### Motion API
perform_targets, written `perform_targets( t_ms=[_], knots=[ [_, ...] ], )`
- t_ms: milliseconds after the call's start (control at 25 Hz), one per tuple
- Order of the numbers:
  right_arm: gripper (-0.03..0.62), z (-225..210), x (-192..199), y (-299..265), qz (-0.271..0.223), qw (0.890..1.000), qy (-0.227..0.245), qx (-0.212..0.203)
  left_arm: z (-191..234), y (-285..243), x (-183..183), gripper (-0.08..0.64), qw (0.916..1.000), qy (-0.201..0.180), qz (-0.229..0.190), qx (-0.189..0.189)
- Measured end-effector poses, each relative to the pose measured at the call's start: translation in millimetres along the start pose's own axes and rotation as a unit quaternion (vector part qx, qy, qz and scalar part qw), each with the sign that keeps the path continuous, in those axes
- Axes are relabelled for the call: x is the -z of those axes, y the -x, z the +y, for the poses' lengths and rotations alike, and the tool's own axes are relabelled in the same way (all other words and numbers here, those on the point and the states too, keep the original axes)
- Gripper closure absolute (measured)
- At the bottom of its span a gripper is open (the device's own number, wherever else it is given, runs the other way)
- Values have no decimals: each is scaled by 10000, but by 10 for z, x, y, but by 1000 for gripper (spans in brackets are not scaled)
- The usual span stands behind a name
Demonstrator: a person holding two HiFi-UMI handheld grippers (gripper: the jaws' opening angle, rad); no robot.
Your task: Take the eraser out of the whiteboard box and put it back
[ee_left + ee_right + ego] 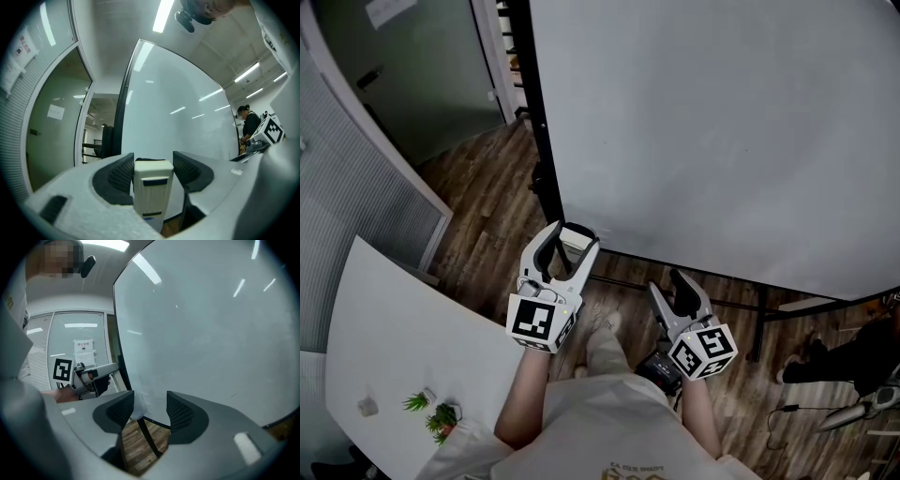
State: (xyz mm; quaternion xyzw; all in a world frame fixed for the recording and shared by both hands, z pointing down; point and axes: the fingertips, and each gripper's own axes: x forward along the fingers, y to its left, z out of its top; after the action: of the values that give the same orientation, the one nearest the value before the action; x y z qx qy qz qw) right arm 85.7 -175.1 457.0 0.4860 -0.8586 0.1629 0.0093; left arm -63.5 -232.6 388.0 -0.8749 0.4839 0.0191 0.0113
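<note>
Wood-plank floor [487,202] ran under the stand of a large whiteboard [722,131], and you stood facing the board's lower left corner.

1. Position of the eraser. The eraser [151,187] sat between the jaws of your left gripper [574,236], out of the box. In the left gripper view its long axis ran along the line of the jaws, far end toward the board, with a dark strip across its pale face.
2. Left jaws. Both ribbed pads [123,174] pressed the eraser's sides, so the jaws stood only as far apart as its width. The grip looked firm and square.
3. Right jaws. Your right gripper [150,409] stood wide, with only floor and the board's stand showing in the gap. It held and touched nothing.
4. Nearer hand. The left gripper was close to the board's corner. The right hung lower and further back.
5. Box. No view showed the whiteboard box plainly. A pale shape [136,405] at the board's lower corner, seen in the right gripper view, may have been it. The return probably depended on lining the eraser's far end up with that opening.
</note>
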Motion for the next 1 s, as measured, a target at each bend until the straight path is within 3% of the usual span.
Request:
perform_targets(
  t_ms=[1000],
  knots=[
    [373,41,77,-69,83,10000,-42,-30,93,13,171,301,9997,155,184,-32]
  ],
)
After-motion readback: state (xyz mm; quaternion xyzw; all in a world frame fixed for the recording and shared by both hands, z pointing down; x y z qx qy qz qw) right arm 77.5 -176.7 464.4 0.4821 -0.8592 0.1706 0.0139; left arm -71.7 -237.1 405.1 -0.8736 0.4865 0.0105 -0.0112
